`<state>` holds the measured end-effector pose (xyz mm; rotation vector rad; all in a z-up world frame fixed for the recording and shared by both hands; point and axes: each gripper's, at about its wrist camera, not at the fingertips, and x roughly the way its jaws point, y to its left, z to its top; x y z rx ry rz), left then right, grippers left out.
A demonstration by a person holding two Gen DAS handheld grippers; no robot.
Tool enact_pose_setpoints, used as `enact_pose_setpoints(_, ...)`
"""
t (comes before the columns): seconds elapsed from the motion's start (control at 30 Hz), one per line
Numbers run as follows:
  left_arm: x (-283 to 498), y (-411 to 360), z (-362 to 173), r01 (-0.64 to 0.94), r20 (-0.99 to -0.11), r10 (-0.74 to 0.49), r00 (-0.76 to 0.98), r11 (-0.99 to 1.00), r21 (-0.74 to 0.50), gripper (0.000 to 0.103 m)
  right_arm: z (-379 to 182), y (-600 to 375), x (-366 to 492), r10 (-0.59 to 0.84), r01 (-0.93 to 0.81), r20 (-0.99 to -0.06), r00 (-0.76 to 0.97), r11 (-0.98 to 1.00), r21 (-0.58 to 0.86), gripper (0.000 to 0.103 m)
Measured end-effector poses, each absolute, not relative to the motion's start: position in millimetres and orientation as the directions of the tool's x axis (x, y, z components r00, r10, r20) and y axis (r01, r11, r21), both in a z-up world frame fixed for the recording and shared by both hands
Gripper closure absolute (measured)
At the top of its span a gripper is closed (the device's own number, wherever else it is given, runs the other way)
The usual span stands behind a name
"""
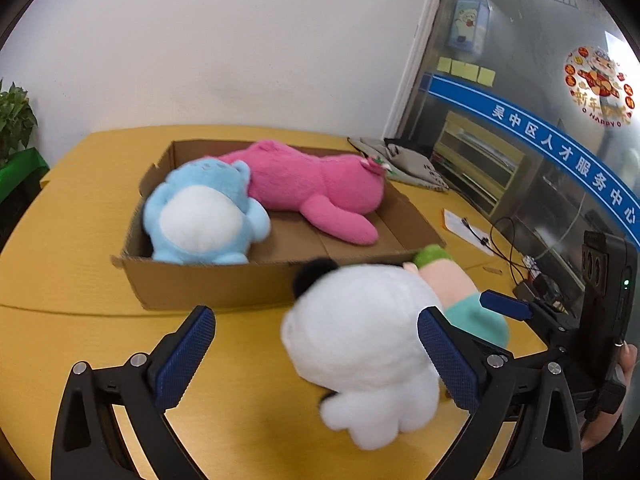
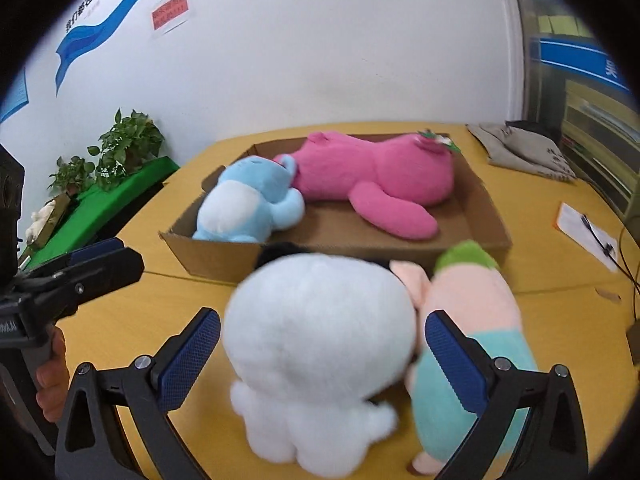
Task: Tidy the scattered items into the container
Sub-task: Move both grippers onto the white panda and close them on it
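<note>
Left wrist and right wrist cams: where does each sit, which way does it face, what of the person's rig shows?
Left wrist: on the left gripper, angled down across the yellow table at the cardboard box; its open fingers show, the right gripper at right.
Right wrist: on the right gripper, same heading; open fingers show, the left gripper and a hand at left.
Shared: box, blue plush, pink plush, white plush.
</note>
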<state>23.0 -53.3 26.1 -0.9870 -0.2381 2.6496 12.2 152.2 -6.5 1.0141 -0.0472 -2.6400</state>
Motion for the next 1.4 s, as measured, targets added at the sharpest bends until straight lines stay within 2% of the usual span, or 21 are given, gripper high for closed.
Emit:
enact_pose_setpoints(0.37,21.8,-22.8,16.5,-0.246,-0.628,0.37,-0.685,-0.928,-0.279,0.0,-23.8,166.6,24.2,-0.298,0.277,-0.667,-0.683,-0.951,0.141,0.001)
enact_pose_setpoints(0.97,22.0,-42.1,4.1,-0.248,-0.626,0.399,-0.669,-0.915,-0.318,0.0,-43.2,152.7,19.4,-0.341,0.319,-0.694,-0.634,-0.933,0.167,0.001)
enact_pose_setpoints(1.2,-2.1,-42.4,-8.1,-0.284,-0.631,0.469,-0.618,-0.882,-0.377,0.0,-57.2,138.1,23.1,-0.394,0.382,-0.691,-0.606,-0.906,0.181,0.001)
enact_pose_setpoints(1.3,-24.9,-33.6,-22.0,-0.298,-0.664,0.478,-0.574,-0.878,-0.375,0.0,-72.0,133.5,15.6,-0.356,0.34,-0.719,-0.597,-0.924,0.176,0.001)
enact_pose_setpoints(1.4,-41.9,-22.2,-38.9,-0.327,-0.689,0.507,-0.518,-0.861,-0.389,0.002,-83.3,124.7,14.0,-0.228,0.291,-0.742,-0.631,-0.956,0.046,0.001)
